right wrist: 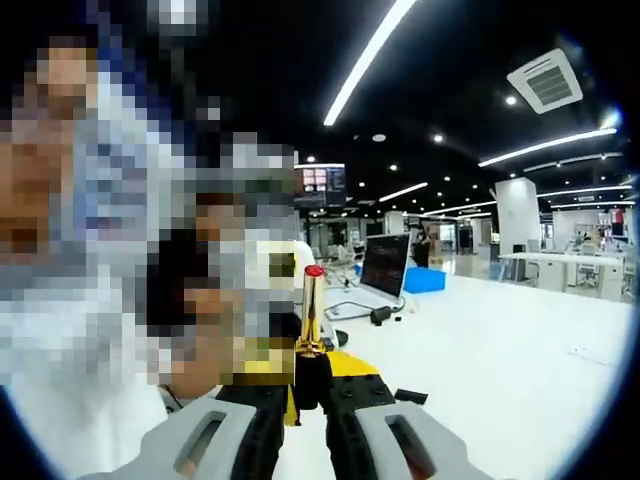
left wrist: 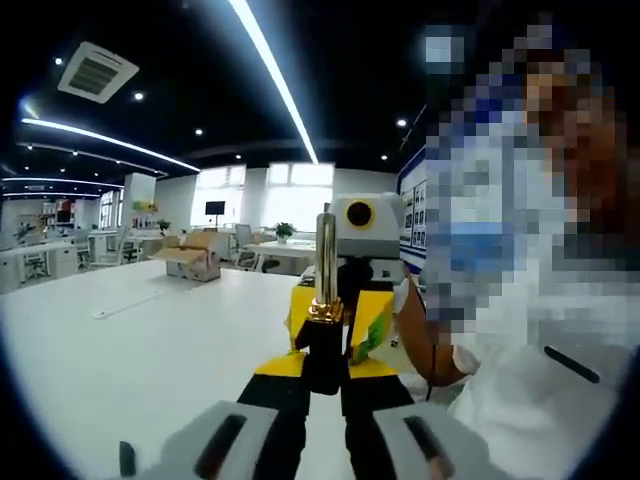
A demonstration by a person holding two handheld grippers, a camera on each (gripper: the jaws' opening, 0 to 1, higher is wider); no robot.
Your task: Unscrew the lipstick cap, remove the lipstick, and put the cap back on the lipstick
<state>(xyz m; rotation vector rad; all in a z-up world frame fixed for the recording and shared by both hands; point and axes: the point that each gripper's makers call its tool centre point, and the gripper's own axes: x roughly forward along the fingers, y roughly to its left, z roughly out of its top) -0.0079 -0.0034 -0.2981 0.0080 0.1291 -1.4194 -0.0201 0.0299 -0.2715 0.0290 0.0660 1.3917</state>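
Observation:
A lipstick (left wrist: 326,262) stands upright with its cap off: a slim gold tube over a black base (left wrist: 322,350). In the right gripper view the lipstick (right wrist: 312,310) shows a red tip (right wrist: 314,270). My left gripper (left wrist: 322,368) rises from the bottom of its view, shut on the black base. The right gripper (left wrist: 336,318), with yellow pads (left wrist: 372,322), faces it from the far side. In its own view my right gripper (right wrist: 308,390) also closes on the base (right wrist: 310,378), and the left gripper's yellow tips (right wrist: 346,364) sit just behind. No cap is seen.
A white table (left wrist: 150,350) lies under both grippers. A cardboard box (left wrist: 190,258) stands far back left. A laptop (right wrist: 385,265), a blue box (right wrist: 425,280) and cables lie beyond. The person's sleeve (left wrist: 520,380) is close on the right.

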